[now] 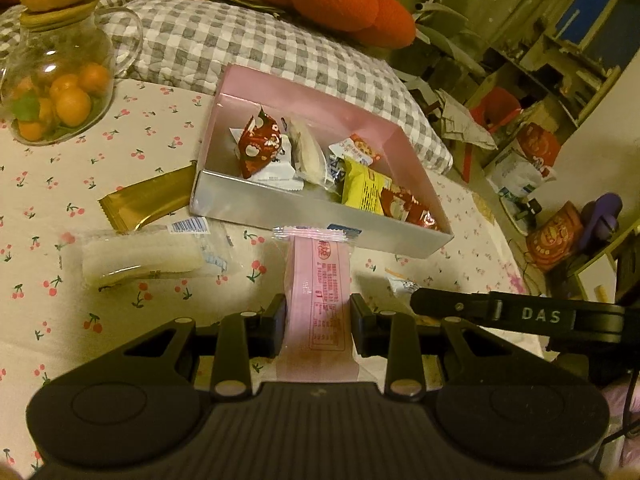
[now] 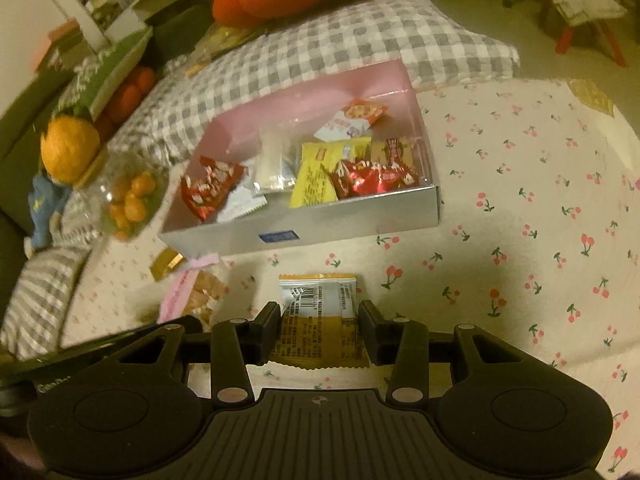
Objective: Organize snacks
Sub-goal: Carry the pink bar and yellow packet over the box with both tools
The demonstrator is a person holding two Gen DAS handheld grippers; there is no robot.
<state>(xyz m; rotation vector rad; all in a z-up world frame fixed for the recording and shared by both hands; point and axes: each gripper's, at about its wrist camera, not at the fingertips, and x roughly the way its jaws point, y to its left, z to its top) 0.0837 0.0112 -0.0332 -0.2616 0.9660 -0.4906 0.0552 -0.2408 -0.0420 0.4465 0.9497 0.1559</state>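
Cloth: we are working over a cherry-print cloth [image 1: 132,148] with a grey checked pillow [image 1: 224,40] lying at 12 o'clock behind it.
Box: a pink box [image 1: 320,98] is sitting mid-cloth, holding red, white and yellow snack packets.
Left gripper: our left gripper [image 1: 319,320] is clamping narrow on a pink wafer [image 1: 318,280], whose far end is reaching toward the box's near wall.
Right gripper: our right gripper [image 2: 319,326] is pinching a gold-and-white packet [image 2: 318,312] at 6 o'clock of the box; we cannot tell whether it is clear of the cloth.
Loose snacks: a gold packet [image 1: 148,196] and a clear white packet [image 1: 148,256] are lying at 9 o'clock of the box.
Jar: a glass jar [image 1: 56,80] of small orange fruit is standing at 10 o'clock.
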